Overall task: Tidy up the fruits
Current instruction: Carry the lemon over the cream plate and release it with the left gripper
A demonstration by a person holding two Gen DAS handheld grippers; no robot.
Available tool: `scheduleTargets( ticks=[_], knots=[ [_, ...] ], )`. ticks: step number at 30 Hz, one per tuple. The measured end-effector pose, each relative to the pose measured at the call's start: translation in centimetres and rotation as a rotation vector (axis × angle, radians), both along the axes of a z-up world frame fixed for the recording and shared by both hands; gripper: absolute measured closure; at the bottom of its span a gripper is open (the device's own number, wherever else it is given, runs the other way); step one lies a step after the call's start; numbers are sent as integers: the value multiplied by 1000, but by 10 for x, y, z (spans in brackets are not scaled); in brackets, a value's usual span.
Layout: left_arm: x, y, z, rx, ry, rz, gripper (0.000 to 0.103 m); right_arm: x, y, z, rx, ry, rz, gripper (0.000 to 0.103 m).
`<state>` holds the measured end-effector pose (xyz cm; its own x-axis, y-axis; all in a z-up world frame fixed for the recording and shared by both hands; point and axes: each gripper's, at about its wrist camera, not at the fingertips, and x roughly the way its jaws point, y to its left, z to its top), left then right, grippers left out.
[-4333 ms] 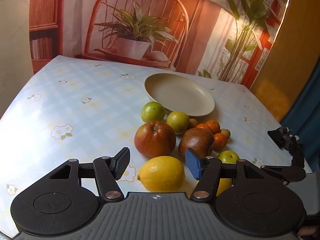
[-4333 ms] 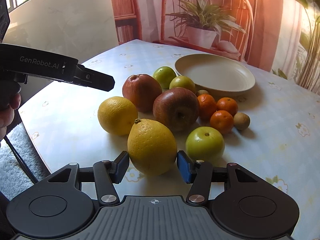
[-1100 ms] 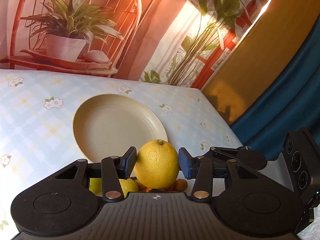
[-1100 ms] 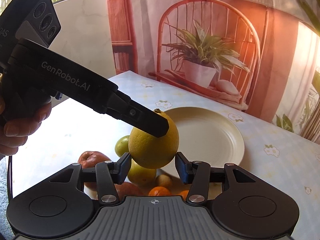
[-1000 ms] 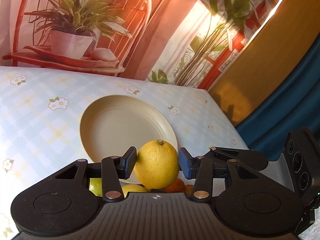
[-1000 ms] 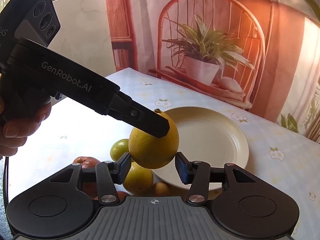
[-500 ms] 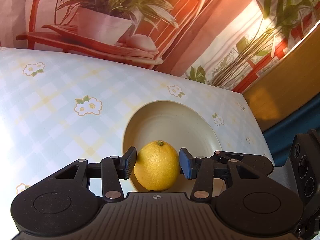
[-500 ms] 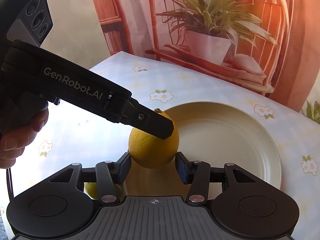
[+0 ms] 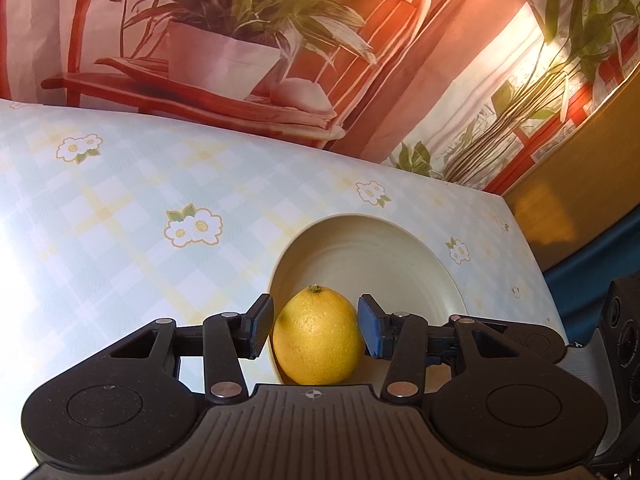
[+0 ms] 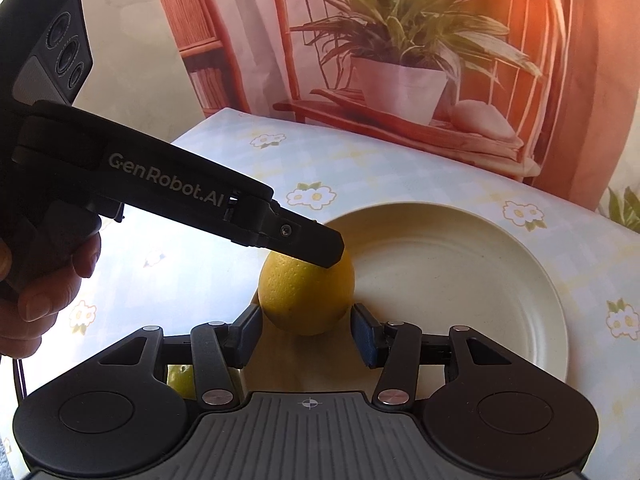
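Note:
One yellow lemon [image 9: 318,338], stem up, sits at the near left rim of the cream plate [image 9: 372,248]; whether it rests on the plate or hangs just above it I cannot tell. My left gripper [image 9: 316,330] is shut on it, a pad against each side. In the right wrist view the same lemon [image 10: 306,296] is also pinched by my right gripper [image 10: 306,330], over the plate [image 10: 460,280]. There the left gripper's finger [image 10: 308,240] crosses the lemon's top. The right gripper's arm [image 9: 520,332] reaches in from the right.
A yellow-green fruit [image 10: 180,380] peeks out under my right gripper's left finger. A hand [image 10: 44,292] holds the left gripper's handle. The flowered tablecloth [image 9: 120,208] ends at a printed backdrop [image 9: 240,40] of a potted plant. The table's right edge borders a blue curtain [image 9: 592,256].
Both grippers carried the lemon forward from above the fruit pile and down onto the plate's near rim. The pile dropped out of view. Over the last half second they barely moved.

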<state>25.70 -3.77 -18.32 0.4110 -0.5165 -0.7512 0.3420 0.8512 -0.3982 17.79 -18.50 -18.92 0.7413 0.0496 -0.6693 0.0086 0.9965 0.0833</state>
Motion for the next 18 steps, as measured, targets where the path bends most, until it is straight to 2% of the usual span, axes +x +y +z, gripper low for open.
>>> scheduleTargets(
  ticks=[7, 12, 18],
  knots=[
    [-5, -6, 5, 68, -73, 17, 51, -42, -8, 14, -8, -89, -110, 57],
    [-11, -2, 5, 81, -94, 43, 40, -86, -19, 19, 10, -159, -222, 57],
    [-20, -2, 6, 91, -118, 58, 39, -123, -24, 17, -22, -191, -298, 57]
  ],
)
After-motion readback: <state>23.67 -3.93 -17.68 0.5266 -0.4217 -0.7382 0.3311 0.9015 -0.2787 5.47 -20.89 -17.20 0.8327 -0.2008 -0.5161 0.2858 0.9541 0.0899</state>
